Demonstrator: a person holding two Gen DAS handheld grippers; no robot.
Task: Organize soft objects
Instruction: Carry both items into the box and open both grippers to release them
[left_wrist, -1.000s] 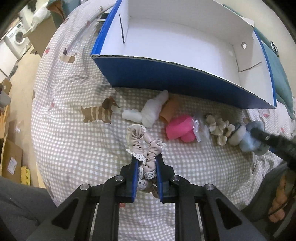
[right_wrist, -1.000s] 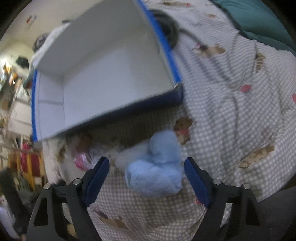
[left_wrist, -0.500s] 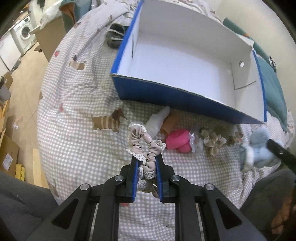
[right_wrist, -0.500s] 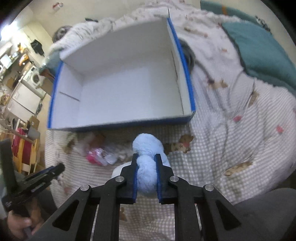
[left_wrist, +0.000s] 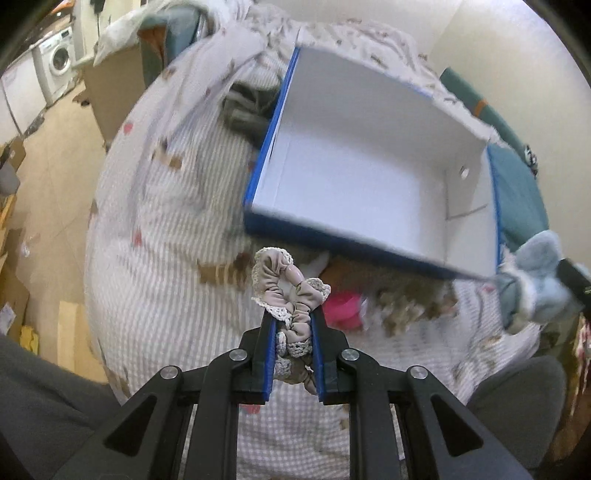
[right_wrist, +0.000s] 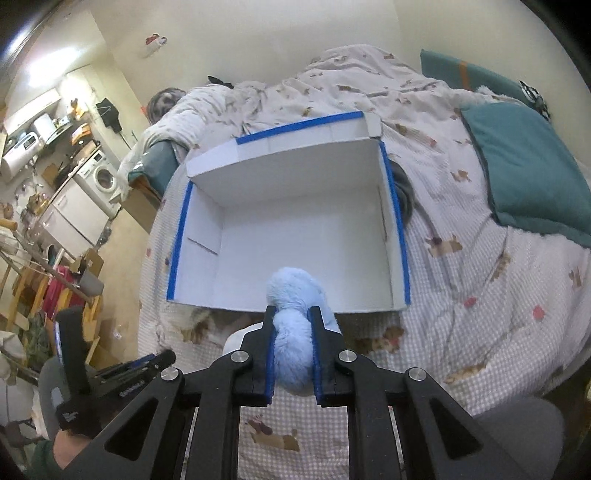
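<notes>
left gripper (left_wrist: 292, 325) pinches the beige scrunchie (left_wrist: 286, 291), right gripper (right_wrist: 292, 325) squeezes the blue fluffy scrunchie (right_wrist: 295, 317) before the box (right_wrist: 288, 236).

**My rig, as the cameras show it**

My left tongs (left_wrist: 291, 325) and right tongs (right_wrist: 293, 325) look alike: matte black angular frames, blue-lined finger pads (right_wrist: 271, 354), round silver screws (right_wrist: 239, 357) at the joints. I see grey trousers (left_wrist: 44, 406) below.

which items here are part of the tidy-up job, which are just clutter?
Job:
- beige lace scrunchie, clamped in left gripper
- blue fluffy scrunchie, clamped in right gripper
- empty blue-edged box
- pink soft item and others lying in front of the box

Lying about:
- teal pillow
- washing machine
- grey garment beside the box
</notes>
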